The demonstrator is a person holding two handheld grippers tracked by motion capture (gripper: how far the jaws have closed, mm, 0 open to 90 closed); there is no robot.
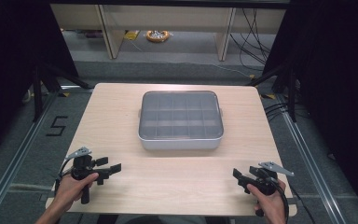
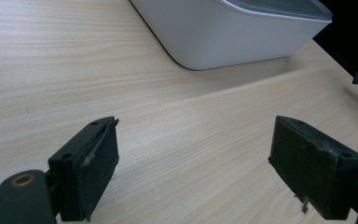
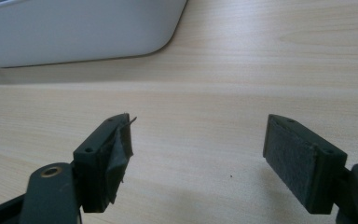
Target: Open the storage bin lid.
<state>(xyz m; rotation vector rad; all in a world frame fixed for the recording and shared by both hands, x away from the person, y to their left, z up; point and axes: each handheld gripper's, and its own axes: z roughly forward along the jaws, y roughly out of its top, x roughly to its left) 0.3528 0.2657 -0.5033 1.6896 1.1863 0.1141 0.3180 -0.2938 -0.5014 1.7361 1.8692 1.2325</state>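
Pale grey plastic with rounded corners, the organiser box (image 1: 181, 120) sits at the middle of my desk (image 1: 112, 116), nearer the far edge. Its clear lid is on, and through it I see a grid of small compartments; what they hold I cannot tell. My left gripper (image 1: 113, 169) hovers by the near-left corner, my right gripper (image 1: 238, 175) by the near-right corner, both with jaws spread wide and holding nothing
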